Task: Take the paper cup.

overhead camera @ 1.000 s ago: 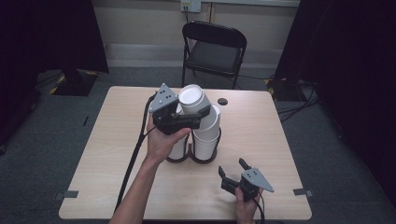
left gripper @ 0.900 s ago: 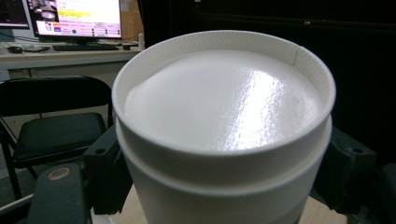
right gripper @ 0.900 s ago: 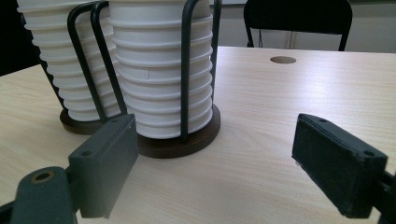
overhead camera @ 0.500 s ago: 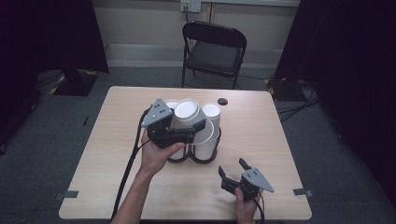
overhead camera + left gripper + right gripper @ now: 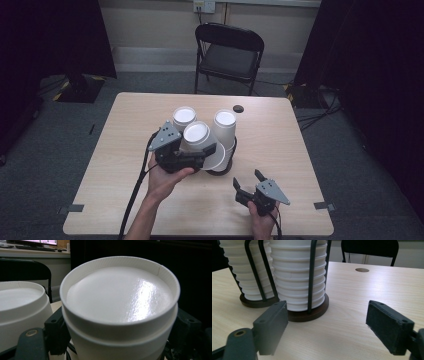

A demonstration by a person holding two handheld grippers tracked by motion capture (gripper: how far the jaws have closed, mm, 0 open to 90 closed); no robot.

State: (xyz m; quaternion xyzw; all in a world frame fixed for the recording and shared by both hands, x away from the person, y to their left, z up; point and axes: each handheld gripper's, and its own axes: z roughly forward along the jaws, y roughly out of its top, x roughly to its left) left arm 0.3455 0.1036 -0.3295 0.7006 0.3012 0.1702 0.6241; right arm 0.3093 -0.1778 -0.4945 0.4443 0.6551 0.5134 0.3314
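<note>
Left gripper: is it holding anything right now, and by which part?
Yes. The left gripper is shut on an upside-down white paper cup, its jaws clamping the cup's side wall just below the base. The right gripper holds nothing.

Bright tabletop, dark surround, cup glare

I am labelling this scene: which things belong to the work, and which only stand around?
Work:
- white paper cup, upside down in left gripper
- two stacks of white cups in black wire holders

Around:
- open right gripper
- black folding chair
</note>
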